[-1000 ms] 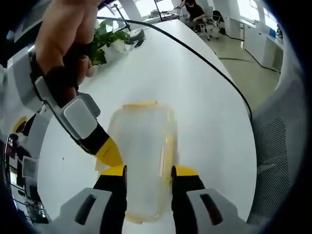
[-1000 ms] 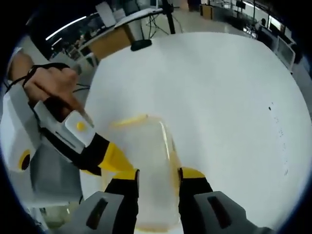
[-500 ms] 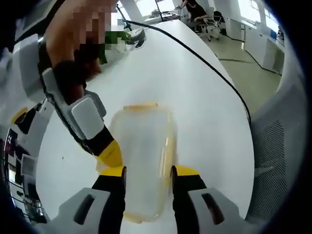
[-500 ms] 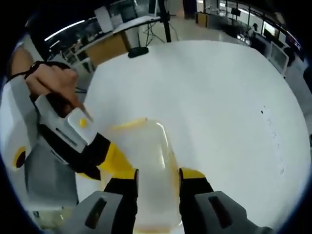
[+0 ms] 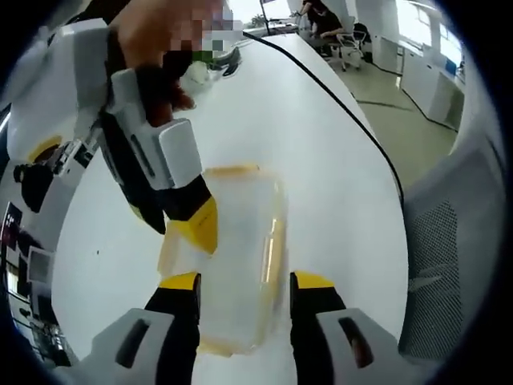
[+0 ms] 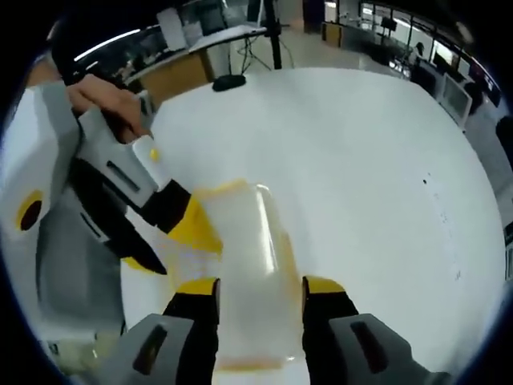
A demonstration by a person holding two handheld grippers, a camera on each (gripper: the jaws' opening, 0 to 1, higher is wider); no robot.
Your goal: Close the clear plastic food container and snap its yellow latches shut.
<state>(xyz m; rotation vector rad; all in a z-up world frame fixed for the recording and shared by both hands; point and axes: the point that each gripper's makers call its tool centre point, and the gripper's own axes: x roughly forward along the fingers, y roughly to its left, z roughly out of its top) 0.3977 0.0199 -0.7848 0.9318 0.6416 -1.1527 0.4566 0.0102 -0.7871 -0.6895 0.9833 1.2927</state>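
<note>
The clear plastic container (image 5: 236,241) lies on the white table (image 5: 321,160) with its lid on. Yellow latches show at its far end (image 5: 232,170) and along its right side (image 5: 272,249). My left gripper (image 5: 244,285) is open, its jaws spread either side of the container's near end. The other gripper's yellow tip (image 5: 196,224) presses down at the container's left edge. In the right gripper view the container (image 6: 240,265) sits between the spread jaws of my open right gripper (image 6: 260,289), and the other gripper's yellow fingertip (image 6: 192,224) rests on its left side.
A black cable (image 5: 337,96) runs across the table towards the far end. A grey mesh chair (image 5: 449,241) stands by the table's right edge. A black stand base (image 6: 228,80) sits at the table's far end, with office desks behind it.
Both grippers' own jaws have spread a little wider around the container. In each view the other gripper has swung in over the container's left edge and sits lower on it.
</note>
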